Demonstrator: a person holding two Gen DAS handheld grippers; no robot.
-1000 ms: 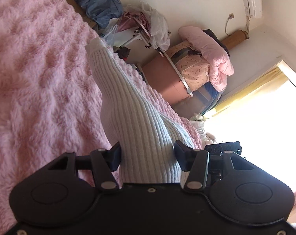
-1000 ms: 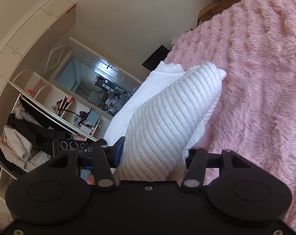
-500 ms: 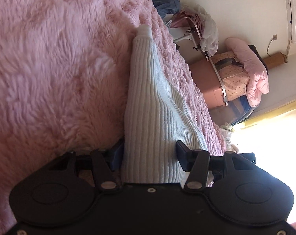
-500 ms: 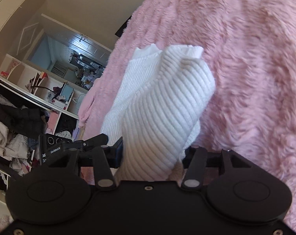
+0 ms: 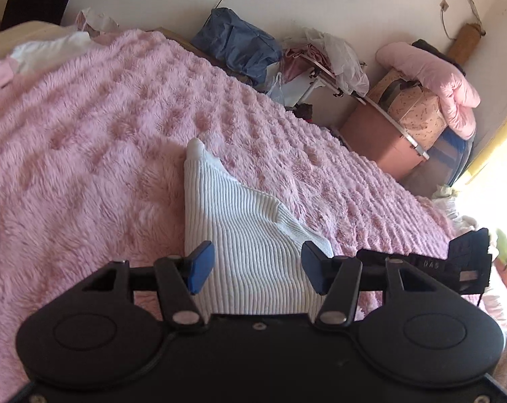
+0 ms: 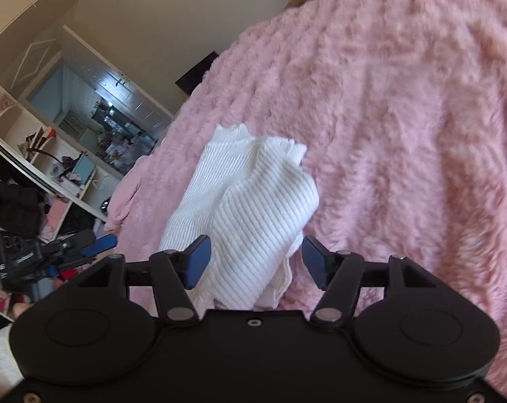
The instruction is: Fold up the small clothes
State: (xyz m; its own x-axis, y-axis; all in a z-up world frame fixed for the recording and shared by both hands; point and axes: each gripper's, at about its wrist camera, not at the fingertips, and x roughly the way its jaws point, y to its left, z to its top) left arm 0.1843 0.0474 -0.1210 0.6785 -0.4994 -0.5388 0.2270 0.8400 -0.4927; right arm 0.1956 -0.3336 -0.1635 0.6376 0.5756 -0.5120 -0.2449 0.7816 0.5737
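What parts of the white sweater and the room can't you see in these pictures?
- Left wrist view: the near end of the white ribbed sweater is hidden behind the left gripper body.
- Right wrist view: the sweater's near edge disappears behind the right gripper body, and its folded layers hide what lies underneath.
- Right wrist view: the shelf items are too small to name.
- Left wrist view: the window is washed out by glare.

The white ribbed knit garment (image 5: 250, 245) lies folded and bunched on the pink blanket (image 5: 102, 141).
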